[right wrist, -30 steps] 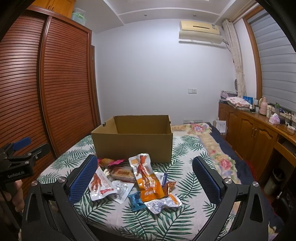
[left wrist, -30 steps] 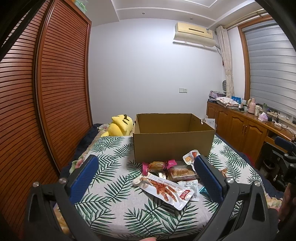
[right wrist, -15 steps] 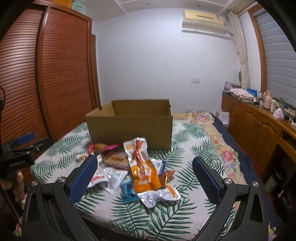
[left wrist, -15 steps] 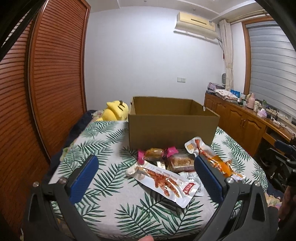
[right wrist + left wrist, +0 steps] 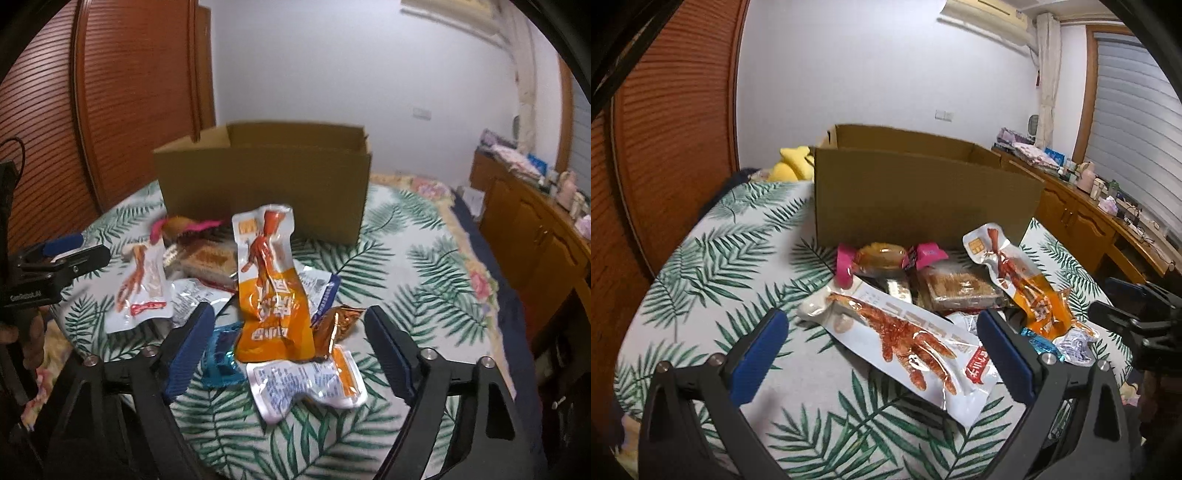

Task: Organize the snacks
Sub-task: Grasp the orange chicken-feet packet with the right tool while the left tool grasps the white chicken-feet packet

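Left wrist view is showing the left gripper [image 5: 879,332] standing apart over a white chicken-foot packet [image 5: 897,332], its right finger [image 5: 1004,354] hiding part of the snack pile before the cardboard box [image 5: 923,199]. Right gripper [image 5: 290,343], blurred, has just been narrowing yet is gaping around an orange packet [image 5: 273,295], pads not touching; the blue wrapper [image 5: 221,358] is lying half hidden.
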